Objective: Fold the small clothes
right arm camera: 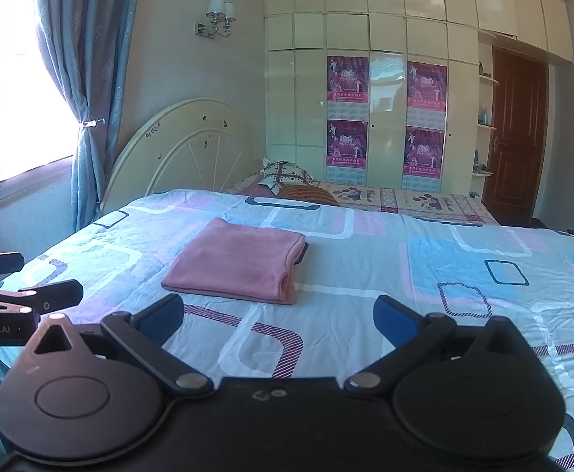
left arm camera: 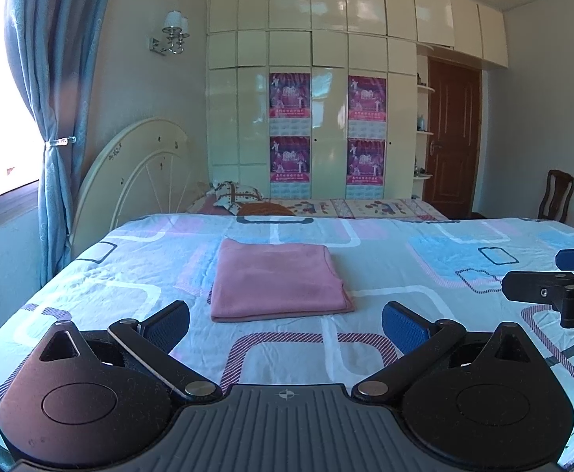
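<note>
Showing partly: right gripper [left arm camera: 562,275], frame-cropped

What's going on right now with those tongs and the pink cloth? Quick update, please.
Left tongs open, empty. Right tongs open, empty. Pink cloth lies folded on the bedspread, untouched. Nothing in the way.

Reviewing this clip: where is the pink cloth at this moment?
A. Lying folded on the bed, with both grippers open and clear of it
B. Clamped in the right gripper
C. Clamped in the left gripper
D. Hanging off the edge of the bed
A. The pink cloth lies folded flat on the bed sheet, while the left gripper and right gripper are both spread open and hold nothing.
</note>
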`<act>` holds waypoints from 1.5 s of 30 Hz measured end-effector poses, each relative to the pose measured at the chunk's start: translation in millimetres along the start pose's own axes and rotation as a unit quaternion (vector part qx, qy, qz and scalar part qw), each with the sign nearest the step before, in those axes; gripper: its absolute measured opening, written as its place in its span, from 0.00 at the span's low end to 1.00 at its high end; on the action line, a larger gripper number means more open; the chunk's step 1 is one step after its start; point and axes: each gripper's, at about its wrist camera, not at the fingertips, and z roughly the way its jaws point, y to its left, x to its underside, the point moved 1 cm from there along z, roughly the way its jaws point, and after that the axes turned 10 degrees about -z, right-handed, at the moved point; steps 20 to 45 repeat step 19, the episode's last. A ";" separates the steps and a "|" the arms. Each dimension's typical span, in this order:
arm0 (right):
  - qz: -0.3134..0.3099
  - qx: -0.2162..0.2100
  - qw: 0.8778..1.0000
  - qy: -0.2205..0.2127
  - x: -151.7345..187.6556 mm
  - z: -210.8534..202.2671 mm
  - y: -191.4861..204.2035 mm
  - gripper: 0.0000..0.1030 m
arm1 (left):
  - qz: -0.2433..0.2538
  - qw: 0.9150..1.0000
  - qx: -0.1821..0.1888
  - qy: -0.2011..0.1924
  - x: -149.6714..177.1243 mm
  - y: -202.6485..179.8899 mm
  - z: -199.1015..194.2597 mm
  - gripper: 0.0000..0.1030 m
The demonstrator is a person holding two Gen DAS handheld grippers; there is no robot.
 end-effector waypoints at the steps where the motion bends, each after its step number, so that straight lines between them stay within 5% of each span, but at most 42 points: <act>1: 0.001 0.000 1.000 -0.001 -0.1 -0.5 0.0 1.00 | 0.000 1.000 -0.001 -0.002 0.2 0.0 -0.5 1.00; 45: 0.000 0.002 1.000 -0.001 1.9 -1.3 -0.1 0.99 | -0.001 1.000 0.001 0.005 -0.1 -0.6 2.0 1.00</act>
